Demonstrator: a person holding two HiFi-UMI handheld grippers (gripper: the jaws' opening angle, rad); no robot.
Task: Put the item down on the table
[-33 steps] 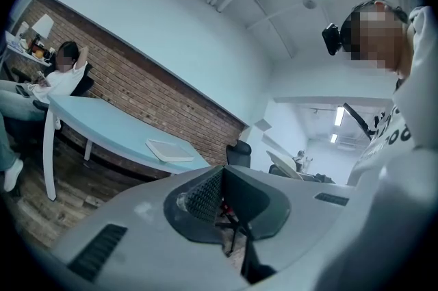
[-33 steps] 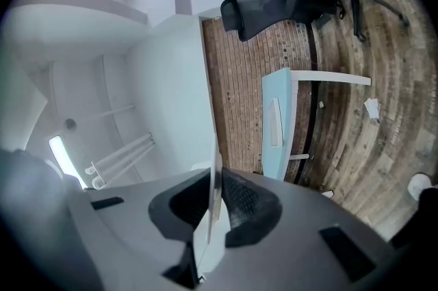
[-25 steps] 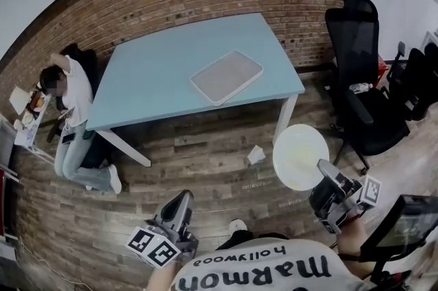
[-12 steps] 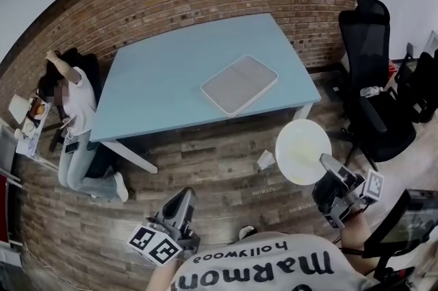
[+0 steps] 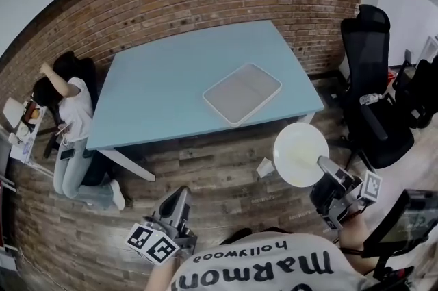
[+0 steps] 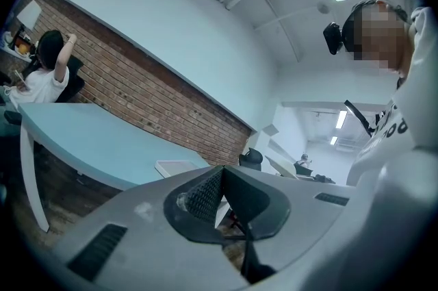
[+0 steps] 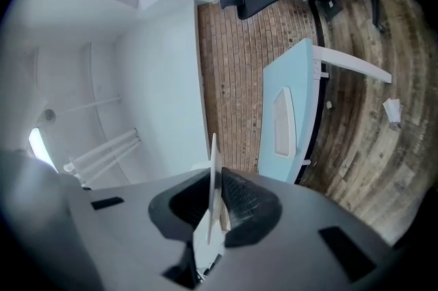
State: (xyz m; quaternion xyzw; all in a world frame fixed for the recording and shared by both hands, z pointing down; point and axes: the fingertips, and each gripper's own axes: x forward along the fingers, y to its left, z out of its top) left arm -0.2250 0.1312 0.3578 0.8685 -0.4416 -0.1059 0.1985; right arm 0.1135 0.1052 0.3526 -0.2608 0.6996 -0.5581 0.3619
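Head view: right gripper (image 5: pixel 323 165) clamps one plate (image 5: pixel 299 153); left gripper (image 5: pixel 180 196) closed, empty; ahead of both, one tray (image 5: pixel 242 93) on one table (image 5: pixel 154 94).

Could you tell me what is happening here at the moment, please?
A person holds a gripper in each hand. The right gripper is shut on the rim of a white plate, which hangs over the wooden floor just short of the light blue table. The left gripper is shut and empty. A white tray lies on the table; the plate is not yet set down.
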